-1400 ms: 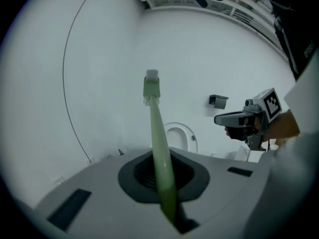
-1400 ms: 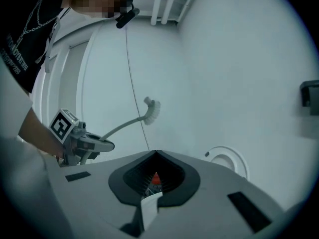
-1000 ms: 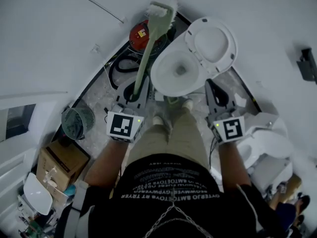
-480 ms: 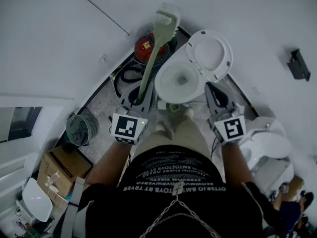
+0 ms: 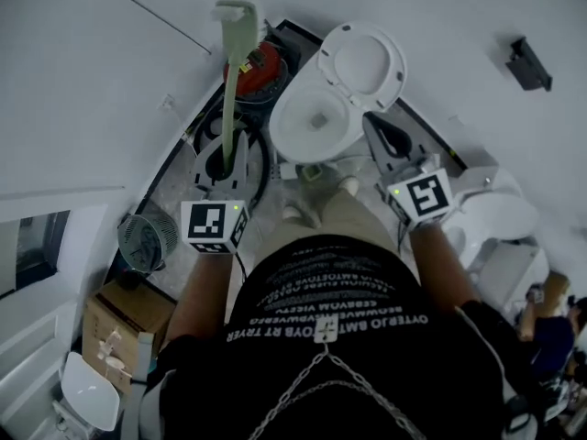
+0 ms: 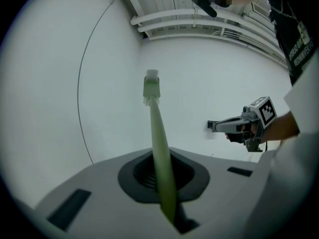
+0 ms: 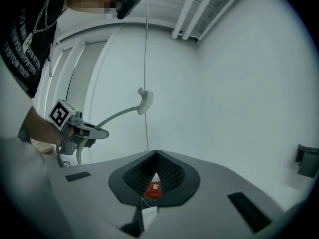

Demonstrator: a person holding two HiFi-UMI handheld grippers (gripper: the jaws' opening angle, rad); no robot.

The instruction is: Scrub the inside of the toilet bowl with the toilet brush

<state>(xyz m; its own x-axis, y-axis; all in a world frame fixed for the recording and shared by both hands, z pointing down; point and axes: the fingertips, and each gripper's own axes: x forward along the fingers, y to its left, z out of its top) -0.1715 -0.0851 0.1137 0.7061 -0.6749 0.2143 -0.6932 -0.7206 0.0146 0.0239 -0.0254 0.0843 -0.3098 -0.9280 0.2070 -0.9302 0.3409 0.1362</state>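
Observation:
The white toilet bowl (image 5: pixel 312 122) stands at top centre of the head view with its lid (image 5: pixel 363 58) raised. My left gripper (image 5: pixel 223 160) is shut on the handle of a pale green toilet brush (image 5: pixel 229 90), left of the bowl. The brush points up and away, its white bristle head (image 5: pixel 238 7) well outside the bowl. In the left gripper view the toilet brush (image 6: pixel 159 143) rises from between the jaws. My right gripper (image 5: pixel 376 128) hangs just right of the bowl's rim, shut with nothing held. Its jaws meet at the tips in the right gripper view (image 7: pixel 157 156).
A red canister (image 5: pixel 258 62) and a black hose (image 5: pixel 205 128) lie left of the toilet. A round fan (image 5: pixel 145 237) and a cardboard box (image 5: pixel 114 315) sit at lower left. A second white toilet (image 5: pixel 500 218) stands at right. A dark box (image 5: pixel 529 62) is on the wall.
My left gripper has swung the brush leftward, away from the bowl's edge, so its head now stands over the red canister. The right gripper has kept its place beside the bowl.

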